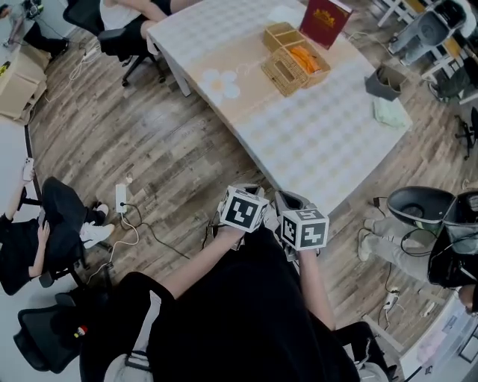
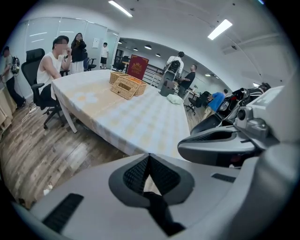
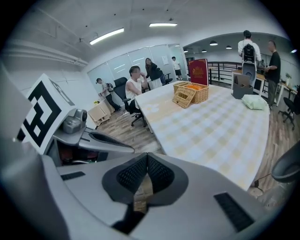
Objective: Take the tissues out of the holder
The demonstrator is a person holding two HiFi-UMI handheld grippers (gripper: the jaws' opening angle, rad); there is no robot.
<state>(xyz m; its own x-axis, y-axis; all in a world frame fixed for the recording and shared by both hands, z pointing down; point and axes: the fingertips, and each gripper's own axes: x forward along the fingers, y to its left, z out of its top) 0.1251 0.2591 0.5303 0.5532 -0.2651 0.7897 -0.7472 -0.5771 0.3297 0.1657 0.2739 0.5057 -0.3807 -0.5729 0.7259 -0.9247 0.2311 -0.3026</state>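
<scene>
Tissues lie beside holder on checked table over wooden floor.

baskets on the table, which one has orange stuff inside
The wicker basket right in front of the red box: orange contents fill it. The open basket beside it looks empty, and the third basket shows only weave.
</scene>
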